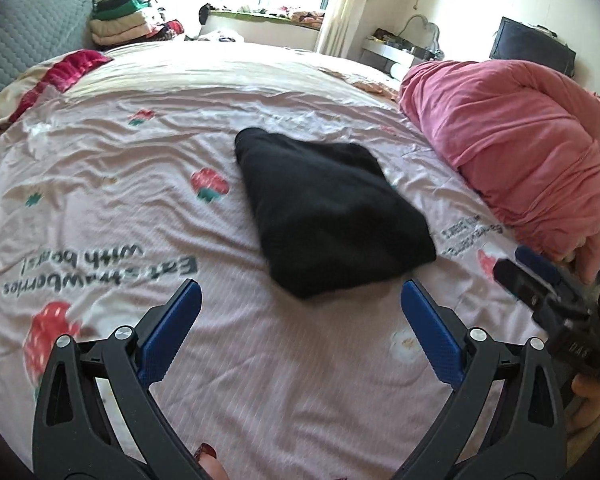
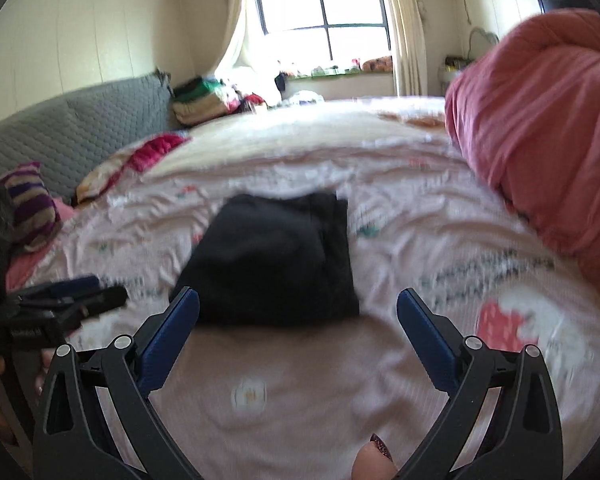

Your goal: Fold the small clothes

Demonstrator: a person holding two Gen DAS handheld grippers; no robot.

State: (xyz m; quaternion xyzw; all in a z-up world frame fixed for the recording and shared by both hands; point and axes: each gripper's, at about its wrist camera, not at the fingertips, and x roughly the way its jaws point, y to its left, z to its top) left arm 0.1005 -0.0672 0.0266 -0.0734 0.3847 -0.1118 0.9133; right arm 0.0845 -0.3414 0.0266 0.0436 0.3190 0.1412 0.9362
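Observation:
A black garment [image 1: 324,208] lies folded into a compact wedge on the pink strawberry-print bedsheet [image 1: 140,184]. It also shows in the right wrist view [image 2: 276,260], blurred. My left gripper [image 1: 300,296] is open and empty, just short of the garment's near corner. My right gripper [image 2: 298,304] is open and empty, its left finger at the garment's near edge. The right gripper shows at the right edge of the left wrist view [image 1: 512,264]. The left gripper shows at the left edge of the right wrist view [image 2: 96,290].
A bunched pink duvet [image 1: 512,148] lies on the right side of the bed. A red patterned pillow [image 1: 60,76] and grey quilted headboard [image 1: 32,32] are at the left. Stacked folded clothes [image 1: 120,20] sit by the window. A striped cushion [image 2: 28,204] lies at left.

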